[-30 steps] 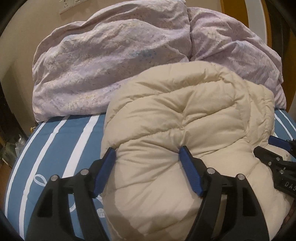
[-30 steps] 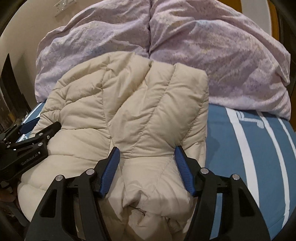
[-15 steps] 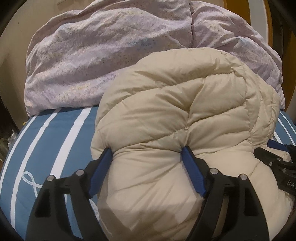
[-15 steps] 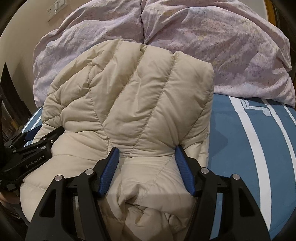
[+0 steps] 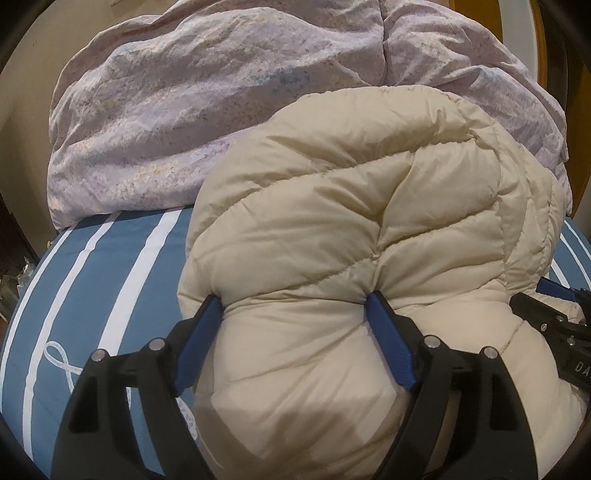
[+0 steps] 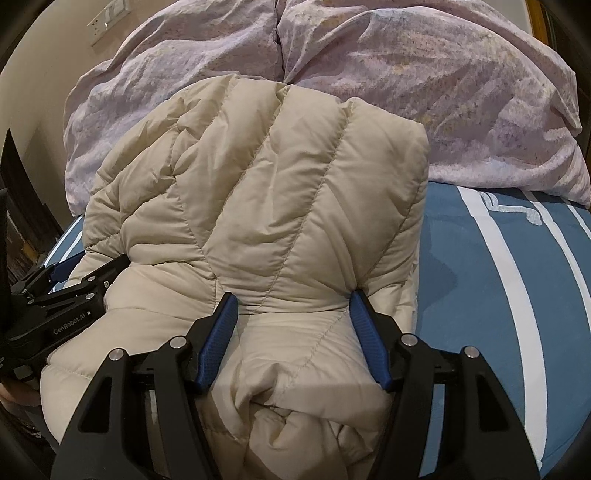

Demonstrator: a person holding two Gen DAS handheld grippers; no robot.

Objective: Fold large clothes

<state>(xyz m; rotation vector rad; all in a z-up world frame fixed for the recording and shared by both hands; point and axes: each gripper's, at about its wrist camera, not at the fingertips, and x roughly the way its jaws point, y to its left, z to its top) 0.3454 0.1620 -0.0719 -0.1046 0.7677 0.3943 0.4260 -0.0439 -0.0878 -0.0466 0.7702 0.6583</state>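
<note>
A cream quilted puffer jacket (image 5: pixel 351 229) lies bundled on the blue striped bed; it also shows in the right wrist view (image 6: pixel 273 192). My left gripper (image 5: pixel 295 306) is shut on a thick fold at the jacket's left side. My right gripper (image 6: pixel 291 302) is shut on a thick fold at its right side. Each gripper shows in the other's view: the right one (image 5: pixel 554 325) at the right edge, the left one (image 6: pixel 62 291) at the left edge. The jacket's far end bulges up toward the duvet.
A crumpled lilac duvet (image 5: pixel 221 103) is heaped at the far end of the bed, right behind the jacket. The blue sheet with white stripes (image 6: pixel 498 280) shows on both sides. A wall socket (image 6: pixel 109 20) is at upper left.
Both grippers have pushed forward with the jacket, so its far part has risen and rolled closer to the duvet. The grips have not changed.
</note>
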